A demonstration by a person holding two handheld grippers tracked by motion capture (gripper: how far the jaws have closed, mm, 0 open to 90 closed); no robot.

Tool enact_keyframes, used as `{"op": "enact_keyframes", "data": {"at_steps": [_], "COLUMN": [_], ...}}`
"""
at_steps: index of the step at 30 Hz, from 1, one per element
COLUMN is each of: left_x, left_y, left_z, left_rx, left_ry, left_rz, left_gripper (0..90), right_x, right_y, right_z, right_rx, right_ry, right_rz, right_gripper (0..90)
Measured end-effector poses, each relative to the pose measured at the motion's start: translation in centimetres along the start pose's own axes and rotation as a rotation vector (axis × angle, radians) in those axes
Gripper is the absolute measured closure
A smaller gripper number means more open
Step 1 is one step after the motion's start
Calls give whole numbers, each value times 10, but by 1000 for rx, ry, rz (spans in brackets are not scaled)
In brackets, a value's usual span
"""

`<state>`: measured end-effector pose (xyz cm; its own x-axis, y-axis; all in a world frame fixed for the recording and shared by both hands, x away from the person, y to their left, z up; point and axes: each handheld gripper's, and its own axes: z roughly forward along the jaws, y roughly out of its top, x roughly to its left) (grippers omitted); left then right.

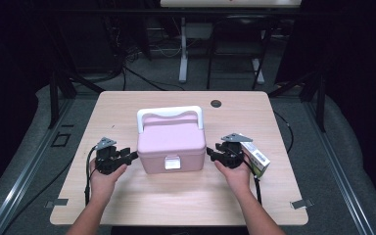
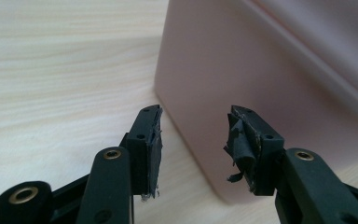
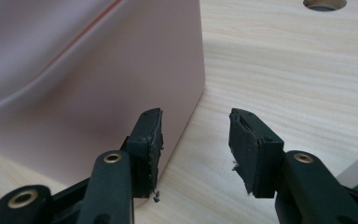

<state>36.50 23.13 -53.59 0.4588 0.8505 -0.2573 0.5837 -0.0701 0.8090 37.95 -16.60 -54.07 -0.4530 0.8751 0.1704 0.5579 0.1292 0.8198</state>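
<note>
Each hand-held gripper, left (image 1: 133,155) and right (image 1: 210,152), had its jaws apart beside the pink box (image 1: 171,146), likely ready to hold it steady.

Both forearms reach forward side by side. The left hand (image 1: 104,177) holds the left gripper (image 1: 130,156) low at the left side of the pink box (image 1: 171,144), jaws parted. The right hand (image 1: 236,174) holds the right gripper (image 1: 212,153) at the box's right side, jaws likewise apart, gripping nothing.
</note>
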Motion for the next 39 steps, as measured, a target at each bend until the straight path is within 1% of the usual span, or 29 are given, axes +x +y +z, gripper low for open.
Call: {"op": "enact_keyframes", "data": {"at_steps": [1, 2, 3, 4, 5, 6, 8, 9, 11, 12, 13, 14, 15, 22, 23, 26, 27, 28, 30, 32, 33, 35, 38, 39], "left_x": [-1, -2, -2, -3, -3, -3, -5, -6, -8, -9, -10, -11, -11, -14, -15, -17, -18, -19, -21, -22, -23, -24, -26, -27], "left_y": [0, -1, -1, -1, -1, -1, -1, -1, -1, -1, -1, -1, -1, -1, -1, -1, -1, -1, -1, -2, -2, -2, -2, -2], "left_z": [2, 3, 4, 4, 4, 4, 3, 3, 3, 2, 2, 2, 2, 1, 1, 1, 0, 1, -1, -1, -2, -2, -2, -3], "left_rx": [-5, -2, 4, 3, 2, 0, -1, -5, -6, -5, -6, -7, -5, -3, -1, 1, 6, -2, 12, 5, 10, 9, 8, 17], "left_ry": [-3, -1, 12, 12, 10, 11, 6, 10, 9, 16, 12, 11, 8, 5, 14, 19, 23, 27, 31, 40, 40, 48, 57, 56], "left_rz": [-8, -5, 1, -1, -2, -1, 4, 7, 24, 28, 30, 31, 29, 43, 45, 55, 59, 58, 68, 69, 77, 74, 82, 85], "left_gripper": [546, 551, 563, 565, 572, 576, 602, 624, 665, 678, 696, 709, 719, 785, 792, 817, 826, 835, 856, 862, 863, 866, 874, 880], "right_x": [1, 2, 3, 5, 6, 6, 7, 10, 14, 17, 19, 21, 23, 29, 30, 32, 33, 34, 34, 35, 35, 36, 36, 36], "right_y": [1, 2, 3, 3, 3, 3, 2, 2, 2, 1, 1, 1, 0, -1, -2, -3, -3, -4, -5, -6, -7, -8, -10, -10], "right_z": [1, 2, 2, 3, 4, 4, 4, 3, 3, 2, 2, 1, 1, 0, -1, -1, -2, -2, -4, -5, -6, -7, -9, -9], "right_rx": [-6, -6, -10, -13, -14, -11, -12, -13, -19, -22, -24, -25, -26, -18, -20, -21, -18, -18, -19, -18, -19, -23, -21, -21], "right_ry": [-2, -2, 1, 3, -8, -8, 10, 6, -15, -30, -45, -54, -60, -57, -56, -55, -55, -57, -50, -40, -39, -38, -27, -27], "right_rz": [-1, -7, -10, -9, -15, -15, -15, -32, -74, -98, -120, -136, -141, -128, -131, -115, -112, -109, -107, -99, -99, -104, -85, -84], "right_gripper": [537, 537, 534, 545, 549, 569, 633, 668, 698, 709, 727, 740, 758, 843, 857, 894, 896, 897, 897, 898, 898, 898, 898, 898]}}
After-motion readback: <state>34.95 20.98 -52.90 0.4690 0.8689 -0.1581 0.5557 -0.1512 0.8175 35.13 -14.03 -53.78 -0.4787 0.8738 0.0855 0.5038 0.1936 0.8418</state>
